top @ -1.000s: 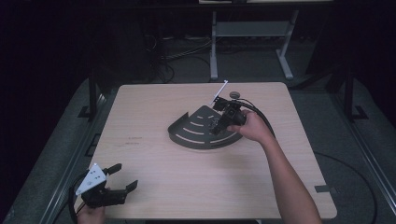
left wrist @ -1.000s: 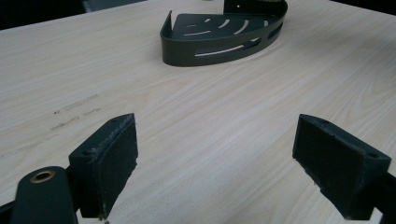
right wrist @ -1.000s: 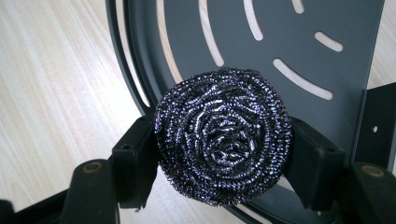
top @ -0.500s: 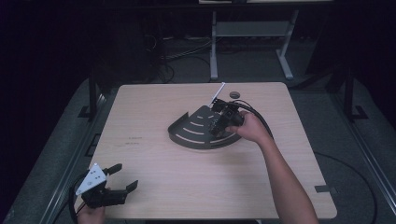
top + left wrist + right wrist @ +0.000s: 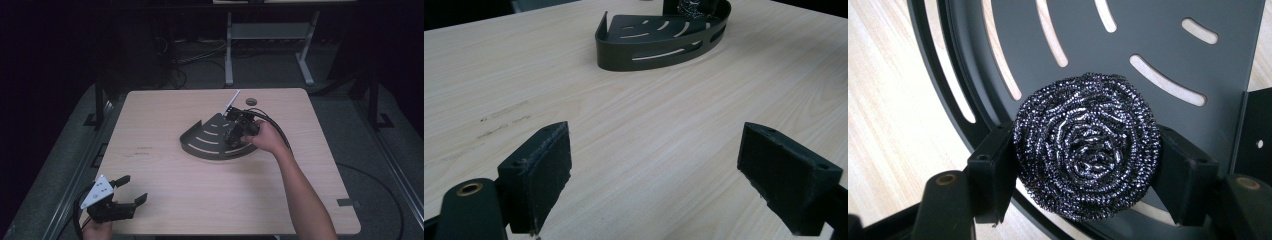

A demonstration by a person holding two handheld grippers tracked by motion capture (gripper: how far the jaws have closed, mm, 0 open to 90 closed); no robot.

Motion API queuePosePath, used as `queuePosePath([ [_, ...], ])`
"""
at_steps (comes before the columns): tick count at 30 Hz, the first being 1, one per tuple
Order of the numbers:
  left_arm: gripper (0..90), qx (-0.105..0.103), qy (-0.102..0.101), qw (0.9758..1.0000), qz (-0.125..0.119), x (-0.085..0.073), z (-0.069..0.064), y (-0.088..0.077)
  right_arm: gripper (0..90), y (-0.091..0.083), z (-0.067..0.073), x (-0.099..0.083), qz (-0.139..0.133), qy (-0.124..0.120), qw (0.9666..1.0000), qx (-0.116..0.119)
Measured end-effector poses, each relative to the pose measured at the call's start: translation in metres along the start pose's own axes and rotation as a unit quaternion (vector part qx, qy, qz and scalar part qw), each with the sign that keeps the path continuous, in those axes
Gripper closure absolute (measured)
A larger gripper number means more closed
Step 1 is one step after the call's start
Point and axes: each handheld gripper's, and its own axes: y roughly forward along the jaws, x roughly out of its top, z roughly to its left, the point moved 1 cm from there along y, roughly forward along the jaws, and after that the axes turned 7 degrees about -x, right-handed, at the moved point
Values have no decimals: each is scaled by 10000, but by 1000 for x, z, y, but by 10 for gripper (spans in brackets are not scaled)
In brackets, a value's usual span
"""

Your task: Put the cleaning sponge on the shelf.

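Observation:
A dark steel-wool scourer (image 5: 1087, 150) sits between the two black pads of my right gripper (image 5: 1087, 172), which is shut on it. It hangs just over the slotted floor of a dark quarter-round corner rack (image 5: 1158, 30). In the high view the rack (image 5: 207, 145) lies mid-table, with my right gripper (image 5: 235, 131) over its right part. My left gripper (image 5: 134, 188) rests near the table's front left corner, far from the rack. Its jaws stand wide open over bare wood (image 5: 659, 175), with the rack (image 5: 659, 50) far ahead of them.
A thin white strip (image 5: 232, 101) sticks up at the rack's far corner. Beside it is a round cable hole (image 5: 251, 101) in the tabletop. A cable runs from the right gripper along the forearm. Beyond the far edge stand a metal frame and floor cables.
My right gripper has shifted slightly left over the rack with the scourer still in it. The left gripper has not moved.

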Motion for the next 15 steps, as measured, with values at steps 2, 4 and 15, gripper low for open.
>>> queuePosePath([
  [2,133,-2,-6,10000,5,0,0,0,323,2,0,1,24,38,10000,-8],
  [4,133,-1,-4,10000,1,0,0,0,323,4,-1,1,49,47,10000,-13],
  [15,133,-10,-16,10000,-14,0,0,0,321,13,-4,1,170,147,9997,-119],
])
